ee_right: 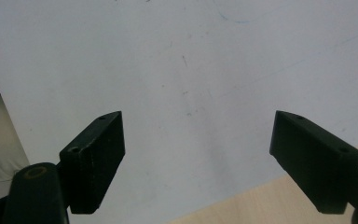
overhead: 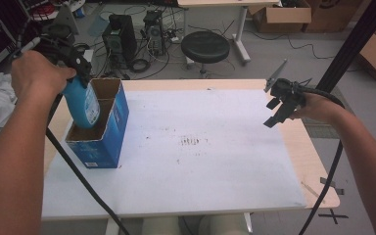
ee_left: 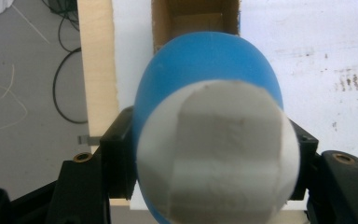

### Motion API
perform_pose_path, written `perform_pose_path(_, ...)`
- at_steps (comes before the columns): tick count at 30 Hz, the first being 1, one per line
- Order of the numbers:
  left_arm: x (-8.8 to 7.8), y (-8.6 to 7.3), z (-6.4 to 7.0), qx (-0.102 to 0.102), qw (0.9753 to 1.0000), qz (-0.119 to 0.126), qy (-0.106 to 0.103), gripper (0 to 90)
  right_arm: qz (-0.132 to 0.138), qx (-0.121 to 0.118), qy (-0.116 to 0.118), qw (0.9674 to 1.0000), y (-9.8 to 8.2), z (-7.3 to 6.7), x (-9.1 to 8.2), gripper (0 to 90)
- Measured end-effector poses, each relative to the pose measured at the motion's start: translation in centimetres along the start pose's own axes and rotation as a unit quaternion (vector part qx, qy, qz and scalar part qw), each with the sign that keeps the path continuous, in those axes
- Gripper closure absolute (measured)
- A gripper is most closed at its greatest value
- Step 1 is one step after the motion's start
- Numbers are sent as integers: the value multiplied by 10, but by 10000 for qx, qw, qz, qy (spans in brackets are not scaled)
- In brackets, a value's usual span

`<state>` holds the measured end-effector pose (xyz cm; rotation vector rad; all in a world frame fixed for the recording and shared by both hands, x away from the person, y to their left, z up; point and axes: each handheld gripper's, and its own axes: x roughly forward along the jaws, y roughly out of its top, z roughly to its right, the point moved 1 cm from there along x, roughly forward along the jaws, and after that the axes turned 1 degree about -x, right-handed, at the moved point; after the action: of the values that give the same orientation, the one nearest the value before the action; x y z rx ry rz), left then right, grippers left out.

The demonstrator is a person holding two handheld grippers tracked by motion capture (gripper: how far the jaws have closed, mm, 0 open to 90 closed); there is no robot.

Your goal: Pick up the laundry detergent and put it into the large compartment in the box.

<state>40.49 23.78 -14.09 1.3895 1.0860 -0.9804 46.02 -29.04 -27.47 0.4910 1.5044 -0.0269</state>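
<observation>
One blue bottle (overhead: 82,104) with one white cap (ee_left: 218,151) stands at about nine o'clock on the table. One blue cardboard box (overhead: 108,128) sits there too, holding two open compartments, one behind the other. Two grippers are in view: the left gripper (overhead: 64,49) at ten o'clock and the right gripper (overhead: 280,104) at three o'clock, each with two black jaws. One white sheet (overhead: 200,147) covers one wooden table (overhead: 318,171). Beyond, at twelve o'clock, stands one round black stool (overhead: 205,46), with two computer towers (overhead: 120,36) to its left.
</observation>
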Motion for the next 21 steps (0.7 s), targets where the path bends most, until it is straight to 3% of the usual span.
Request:
perform_pose_path(5,23,-1,0,80,9999,-72,-29,382,-67,15,30,10000,1,1,3,177)
perform_pose_path(9,42,-1,-1,31,9997,-178,-137,382,-107,63,40,9999,2,2,4,176)
perform_pose_path(21,97,-7,-2,57,9996,-246,-86,382,-120,93,29,9999,0,5,6,176)
